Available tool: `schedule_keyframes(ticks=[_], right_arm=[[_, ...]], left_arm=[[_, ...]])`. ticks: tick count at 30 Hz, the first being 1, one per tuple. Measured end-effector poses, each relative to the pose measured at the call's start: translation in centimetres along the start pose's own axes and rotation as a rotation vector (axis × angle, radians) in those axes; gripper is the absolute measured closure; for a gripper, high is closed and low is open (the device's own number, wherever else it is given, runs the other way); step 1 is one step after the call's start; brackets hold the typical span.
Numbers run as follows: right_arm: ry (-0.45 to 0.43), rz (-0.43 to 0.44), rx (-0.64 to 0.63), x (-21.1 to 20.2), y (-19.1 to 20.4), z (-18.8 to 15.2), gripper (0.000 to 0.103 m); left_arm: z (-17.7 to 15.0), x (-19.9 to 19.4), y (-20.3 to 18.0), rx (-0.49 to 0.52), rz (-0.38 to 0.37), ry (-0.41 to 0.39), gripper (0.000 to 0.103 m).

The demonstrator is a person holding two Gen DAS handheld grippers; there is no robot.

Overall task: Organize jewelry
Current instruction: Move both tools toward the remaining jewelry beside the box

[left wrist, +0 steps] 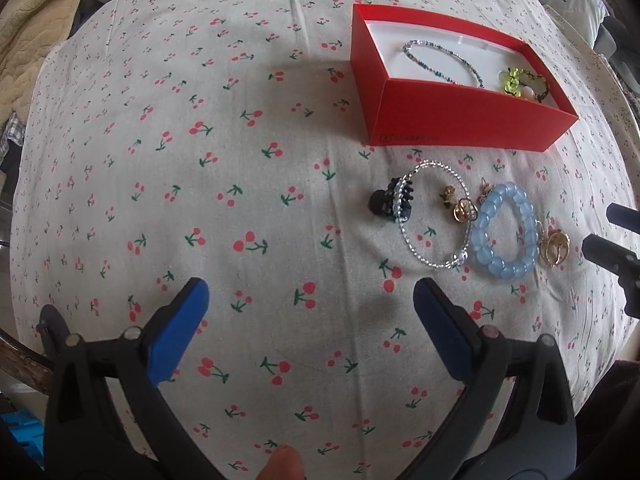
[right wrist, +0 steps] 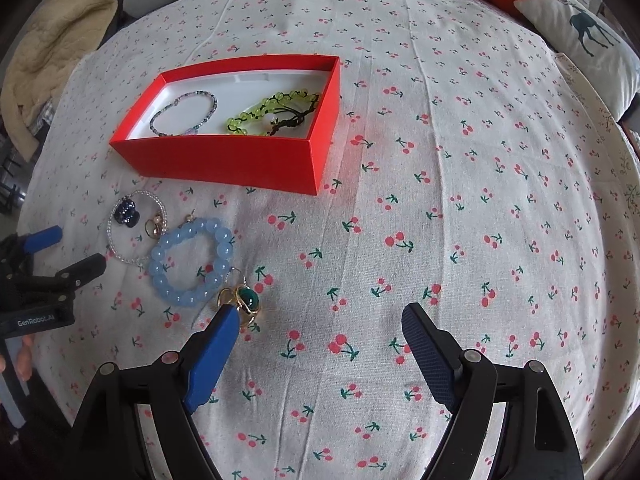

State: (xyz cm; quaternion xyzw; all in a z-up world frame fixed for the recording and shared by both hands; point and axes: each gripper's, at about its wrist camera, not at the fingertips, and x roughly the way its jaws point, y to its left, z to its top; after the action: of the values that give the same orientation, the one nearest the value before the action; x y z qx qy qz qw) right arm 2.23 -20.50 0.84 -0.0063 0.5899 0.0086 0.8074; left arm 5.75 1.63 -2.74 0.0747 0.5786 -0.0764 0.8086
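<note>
The loose jewelry lies on the cherry-print cloth (right wrist: pixel 440 200) just in front of my red box (right wrist: pixel 224 164): a blue bead bracelet (right wrist: pixel 192 260), a clear bead bracelet (left wrist: pixel 436 220), a black hair clip (left wrist: pixel 390 202) and gold earrings (left wrist: pixel 554 248). Inside the box rest a dark beaded strand (right wrist: pixel 184 114) and a green bead bracelet (right wrist: pixel 268 114). My left gripper (left wrist: pixel 310 300) and right gripper (right wrist: pixel 320 320) both stand wide over bare cloth, holding nothing.
</note>
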Motion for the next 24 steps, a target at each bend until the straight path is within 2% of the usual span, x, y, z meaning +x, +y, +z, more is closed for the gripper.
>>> schedule_keyframes(ticks=[11, 24], right_arm=[[0.029, 0.003, -0.005, 0.7, 0.7, -0.1, 0.018], [0.064, 0.022, 0.003, 2.2, 1.2, -0.2, 0.018]], left_arm=[[0.2, 0.1, 0.2, -0.045, -0.053, -0.004, 0.001], [0.3, -0.5, 0.1, -0.043, -0.048, -0.019, 0.001]])
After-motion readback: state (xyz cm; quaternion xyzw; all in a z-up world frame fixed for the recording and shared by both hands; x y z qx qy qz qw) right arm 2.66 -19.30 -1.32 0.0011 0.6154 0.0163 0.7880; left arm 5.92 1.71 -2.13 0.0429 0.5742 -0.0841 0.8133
